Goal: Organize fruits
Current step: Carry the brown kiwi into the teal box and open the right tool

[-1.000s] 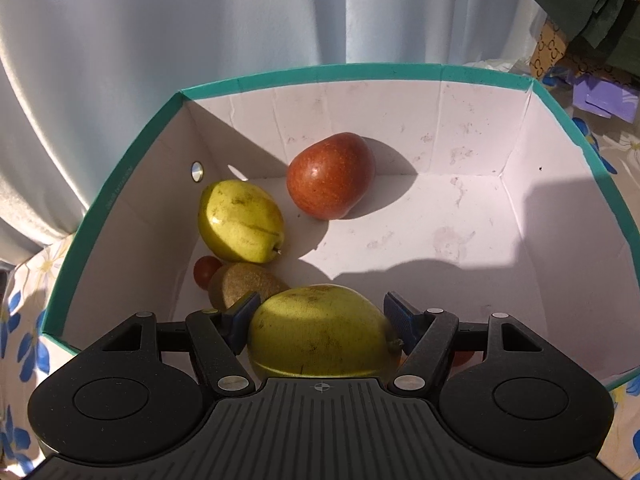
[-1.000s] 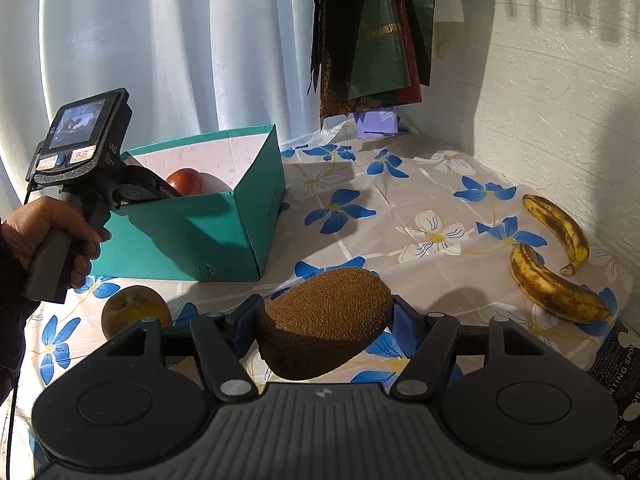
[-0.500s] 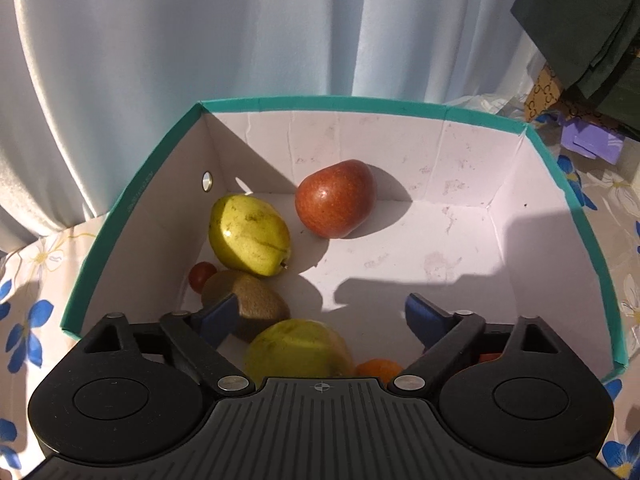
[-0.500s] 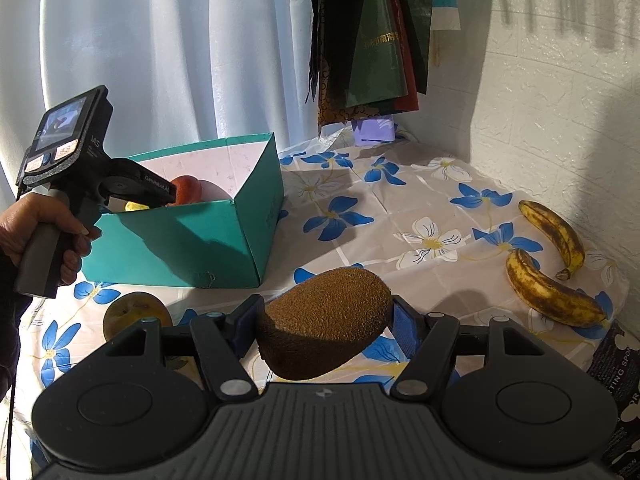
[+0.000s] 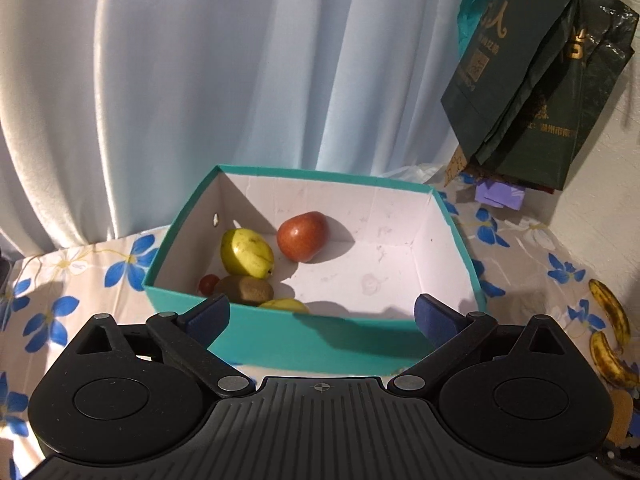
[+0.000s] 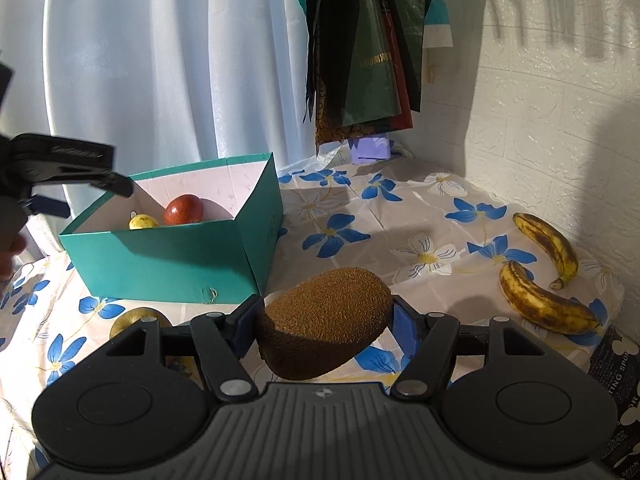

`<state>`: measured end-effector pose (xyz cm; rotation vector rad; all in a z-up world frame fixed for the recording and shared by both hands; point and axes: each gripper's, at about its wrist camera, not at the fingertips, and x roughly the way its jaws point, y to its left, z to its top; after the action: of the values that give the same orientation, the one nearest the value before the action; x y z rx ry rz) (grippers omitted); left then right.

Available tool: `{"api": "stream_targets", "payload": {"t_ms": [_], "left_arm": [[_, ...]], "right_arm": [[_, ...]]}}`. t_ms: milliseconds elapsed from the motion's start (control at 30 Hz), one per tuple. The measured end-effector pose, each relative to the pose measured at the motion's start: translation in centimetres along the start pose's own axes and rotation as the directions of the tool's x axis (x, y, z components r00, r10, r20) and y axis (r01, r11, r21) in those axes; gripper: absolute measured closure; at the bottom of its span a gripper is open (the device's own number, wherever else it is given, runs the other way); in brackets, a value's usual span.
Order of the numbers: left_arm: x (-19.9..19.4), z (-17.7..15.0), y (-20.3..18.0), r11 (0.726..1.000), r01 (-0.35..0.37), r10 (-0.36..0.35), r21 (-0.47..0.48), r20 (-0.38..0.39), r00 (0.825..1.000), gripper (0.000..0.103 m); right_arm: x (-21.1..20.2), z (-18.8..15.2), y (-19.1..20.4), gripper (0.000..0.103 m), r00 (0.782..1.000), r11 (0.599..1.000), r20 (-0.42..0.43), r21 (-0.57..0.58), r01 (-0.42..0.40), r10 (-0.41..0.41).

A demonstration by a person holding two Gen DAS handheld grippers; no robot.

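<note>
L claw [image 5: 322, 314] spread wide w/ nothing between its blue pads, having just been opening, above the near wall of the teal box [image 5: 320, 340]. Box sits toward the table's back edge, w/ red apple [image 5: 303, 236], yellow pear [image 5: 246, 252], kiwi [image 5: 246, 290] inside. R claw [image 6: 325, 320] pinching a second kiwi [image 6: 326, 322] above the table [image 6: 360, 220]; two bananas [image 6: 546, 300] by the right edge.

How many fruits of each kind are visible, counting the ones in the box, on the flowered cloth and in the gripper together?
Kiwis: 2
Bananas: 2
Red apple: 1
Yellow-green fruits: 2
Small red fruit: 1
Yellow-brown round fruit: 1
Total: 9 visible
</note>
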<state>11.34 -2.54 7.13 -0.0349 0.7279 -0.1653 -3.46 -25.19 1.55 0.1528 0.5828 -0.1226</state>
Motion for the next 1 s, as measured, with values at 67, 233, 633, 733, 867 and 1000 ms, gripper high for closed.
{"api": "stream_targets", "payload": {"t_ms": [67,233,633,733,867,1000], "left_arm": [[-0.8,-0.9,0.5,1.0,-0.019,0.019,-0.019,-0.011,1.0,0.002],[-1.3,-2.7,1.9,0.997,-0.051,0.046,-0.063,-0.067,0.997,0.002],[-2.6,-5.9,4.1,0.986,-0.121,0.108,-0.118,-0.109,0.988,0.002],[-2.8,-6.7,4.3,0.983,-0.135,0.12,-0.126,-0.118,0.986,0.002],[-3.1,-7.6,4.5,0.983,-0.126,0.109,-0.134,-0.126,0.986,0.002],[-3.4,-8.6,4.4,0.983,-0.127,0.108,-0.133,-0.138,0.985,0.002]], "right_arm": [[0.1,0.1,0.0,0.036,1.0,1.0,0.002,-0.003,-0.009,0.009],[0.4,0.4,0.7,0.036,0.999,0.999,0.006,-0.023,-0.046,0.046],[1.7,1.5,2.9,0.036,0.991,0.986,0.004,-0.097,-0.134,0.135],[2.4,2.0,3.3,0.036,0.989,0.982,0.003,-0.114,-0.149,0.15],[2.9,3.0,4.0,0.036,0.984,0.975,0.024,-0.144,-0.17,0.175],[3.6,4.5,5.1,0.036,0.978,0.965,0.058,-0.179,-0.189,0.202]]}}
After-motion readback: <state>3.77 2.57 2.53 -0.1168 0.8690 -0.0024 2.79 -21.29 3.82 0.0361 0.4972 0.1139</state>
